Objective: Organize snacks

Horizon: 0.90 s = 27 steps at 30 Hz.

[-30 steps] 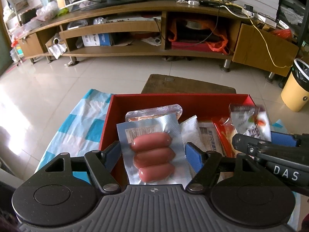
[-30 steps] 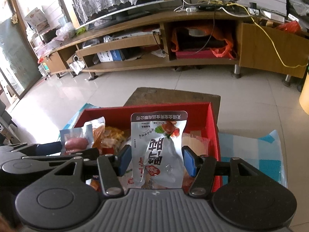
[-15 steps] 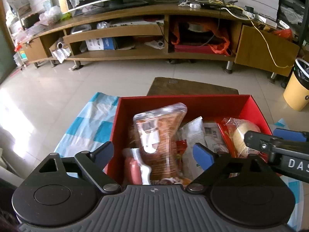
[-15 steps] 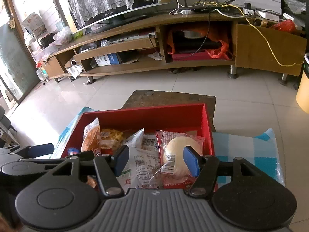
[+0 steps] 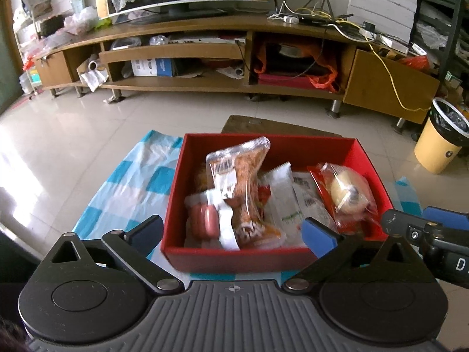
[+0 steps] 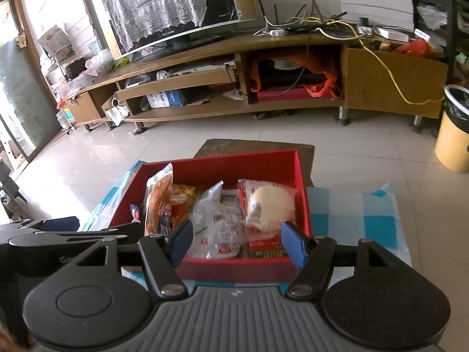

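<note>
A: The left gripper (image 5: 231, 234) is standing wide, its jaws having just been opening, nothing between them. Beside it, the sausage pack (image 5: 205, 218) is lying in the red box (image 5: 234, 259), with the orange snack bag (image 5: 240, 187) leaning upright over it.

B: And the right gripper (image 6: 236, 242) is hanging part-open, also just been opening, empty; the bun packet (image 6: 269, 205) is sitting at the box's right end.

A: That tall bag is looking unsteady; a passing finger could be tipping it out over the left wall.
</note>
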Each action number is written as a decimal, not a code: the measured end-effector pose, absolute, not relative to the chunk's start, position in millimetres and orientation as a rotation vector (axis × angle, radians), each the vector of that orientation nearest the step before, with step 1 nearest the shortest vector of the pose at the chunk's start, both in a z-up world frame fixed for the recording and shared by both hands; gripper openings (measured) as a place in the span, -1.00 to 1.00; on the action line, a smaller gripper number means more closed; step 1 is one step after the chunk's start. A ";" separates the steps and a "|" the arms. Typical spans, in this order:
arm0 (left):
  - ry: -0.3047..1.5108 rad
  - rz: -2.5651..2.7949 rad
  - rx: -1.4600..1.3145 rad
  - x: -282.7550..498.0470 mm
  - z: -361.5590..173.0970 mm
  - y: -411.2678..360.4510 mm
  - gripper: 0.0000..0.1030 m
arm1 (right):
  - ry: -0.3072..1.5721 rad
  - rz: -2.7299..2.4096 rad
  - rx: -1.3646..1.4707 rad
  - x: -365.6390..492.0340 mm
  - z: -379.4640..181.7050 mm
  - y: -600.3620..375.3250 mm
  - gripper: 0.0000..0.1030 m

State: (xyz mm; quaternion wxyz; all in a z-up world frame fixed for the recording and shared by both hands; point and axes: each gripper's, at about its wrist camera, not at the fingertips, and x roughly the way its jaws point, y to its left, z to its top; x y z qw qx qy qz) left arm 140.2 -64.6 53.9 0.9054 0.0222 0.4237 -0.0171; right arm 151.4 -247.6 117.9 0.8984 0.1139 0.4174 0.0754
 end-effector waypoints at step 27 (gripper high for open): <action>0.873 -0.101 0.039 51.9 57.3 -62.1 1.00 | 0.868 0.141 0.285 59.5 120.8 -246.8 0.28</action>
